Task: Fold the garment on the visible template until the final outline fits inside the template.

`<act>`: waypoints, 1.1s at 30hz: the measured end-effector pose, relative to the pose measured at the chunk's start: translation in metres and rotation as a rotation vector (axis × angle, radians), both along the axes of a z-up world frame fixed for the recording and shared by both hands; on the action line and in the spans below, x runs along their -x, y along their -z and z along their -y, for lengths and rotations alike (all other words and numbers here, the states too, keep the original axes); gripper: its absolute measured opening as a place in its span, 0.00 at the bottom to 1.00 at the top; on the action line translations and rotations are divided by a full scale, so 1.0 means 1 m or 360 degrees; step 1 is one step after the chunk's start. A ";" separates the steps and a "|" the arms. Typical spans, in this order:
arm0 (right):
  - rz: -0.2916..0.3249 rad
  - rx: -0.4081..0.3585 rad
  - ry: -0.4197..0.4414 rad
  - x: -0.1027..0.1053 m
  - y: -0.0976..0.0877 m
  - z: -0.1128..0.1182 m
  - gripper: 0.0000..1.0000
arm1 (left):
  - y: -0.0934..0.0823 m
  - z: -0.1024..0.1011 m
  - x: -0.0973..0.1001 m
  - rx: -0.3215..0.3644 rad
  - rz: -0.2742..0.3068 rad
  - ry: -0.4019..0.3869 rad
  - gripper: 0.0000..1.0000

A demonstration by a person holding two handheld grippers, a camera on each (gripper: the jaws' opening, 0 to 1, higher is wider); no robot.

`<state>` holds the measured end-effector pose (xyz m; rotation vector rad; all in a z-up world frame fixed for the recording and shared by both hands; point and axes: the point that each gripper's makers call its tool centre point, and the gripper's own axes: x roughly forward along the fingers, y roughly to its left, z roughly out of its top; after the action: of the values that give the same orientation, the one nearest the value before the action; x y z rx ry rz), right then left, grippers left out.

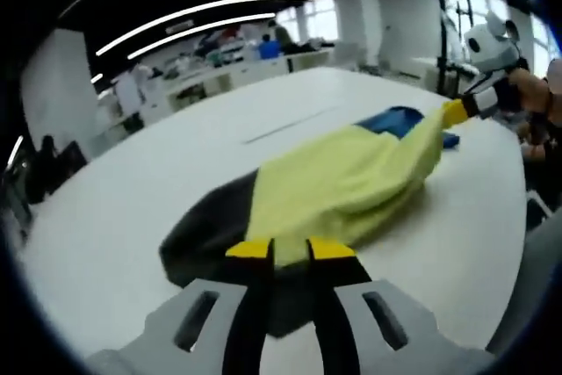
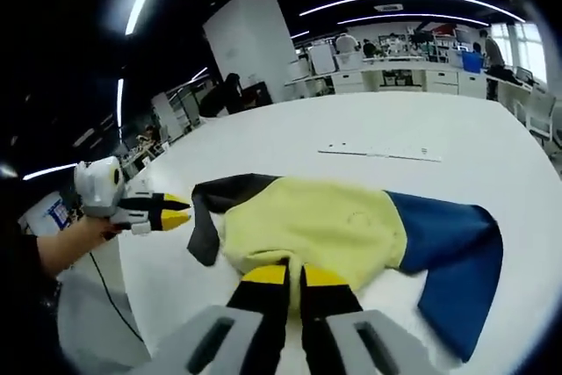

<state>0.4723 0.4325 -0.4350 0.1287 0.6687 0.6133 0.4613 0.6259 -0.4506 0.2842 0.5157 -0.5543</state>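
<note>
A: Where's everything?

B: The white table [image 2: 290, 142] carries the garment [image 2: 307, 226], a yellow body with a dark sleeve and a blue sleeve, lying mid-table toward the near edge. A faint line on the table [image 2: 378, 152] beyond it may be the template's side; I can't be sure.

A: Grippers?

B: The left hand-held gripper [image 1: 290, 250] is pinched on the hem by the dark sleeve; the right hand-held gripper [image 2: 294, 277] is clamped on the yellow edge.

A: Advice?

B: I'd carry both pinches over evenly, keep the cloth taut and low, and lay the edge straight so nothing overhangs.
</note>
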 end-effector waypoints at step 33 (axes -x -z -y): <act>-0.0153 0.0145 0.0283 -0.089 0.044 0.034 0.00 | 0.029 0.119 0.007 0.0145 -0.0148 0.0221 0.10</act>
<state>0.5618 0.3986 -0.4790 0.1321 0.7681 0.4071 0.4546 0.5070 -0.4793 0.2090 0.5614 -0.7267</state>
